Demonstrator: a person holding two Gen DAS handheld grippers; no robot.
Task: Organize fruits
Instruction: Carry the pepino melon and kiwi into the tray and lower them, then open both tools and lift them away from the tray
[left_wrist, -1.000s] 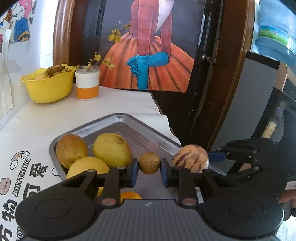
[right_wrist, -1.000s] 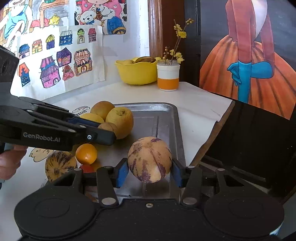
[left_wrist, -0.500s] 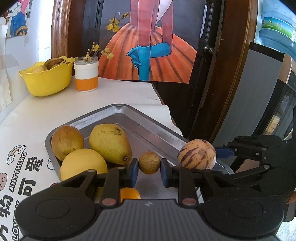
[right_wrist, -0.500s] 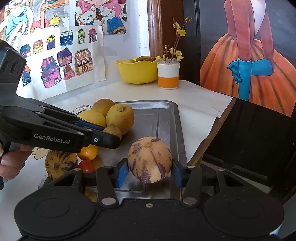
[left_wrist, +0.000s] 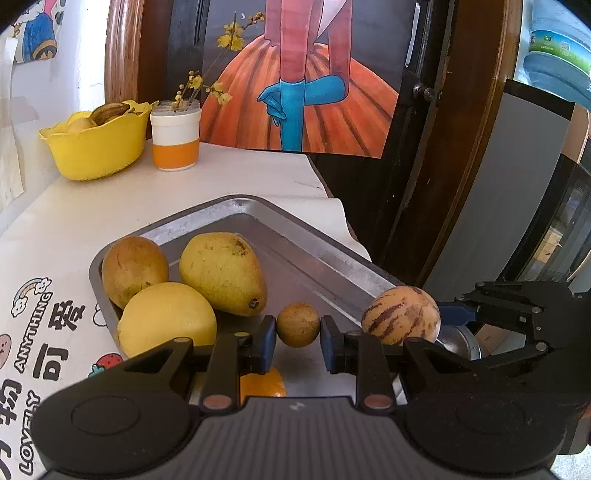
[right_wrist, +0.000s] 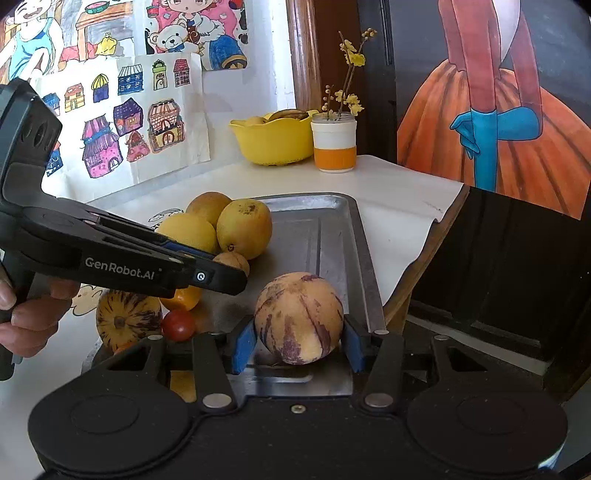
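A metal tray (left_wrist: 295, 229) on the white table holds a brown round fruit (left_wrist: 135, 271), a yellow pear-shaped fruit (left_wrist: 221, 273), a lemon (left_wrist: 166, 319) and an orange (left_wrist: 263, 384). My left gripper (left_wrist: 298, 334) is shut on a small brown round fruit (left_wrist: 298, 324) just above the tray. My right gripper (right_wrist: 299, 343) is shut on a striped melon-like fruit (right_wrist: 299, 318) at the tray's near right rim (right_wrist: 354, 236). A second striped fruit (right_wrist: 127, 319) and a cherry tomato (right_wrist: 178, 325) lie near the tray's left end, under the left gripper (right_wrist: 221, 278).
At the back of the table stand a yellow bowl (left_wrist: 96, 147) with fruit in it and a white-and-orange cup (left_wrist: 175, 140) of twigs. The table's edge drops off just right of the tray, beside a dark wooden door (right_wrist: 498, 277). A hand (right_wrist: 26, 317) grips the left tool.
In the right wrist view the left gripper with its small fruit has edged slightly rightward over the tray, uncovering the cherry tomato. Both grips look the same.
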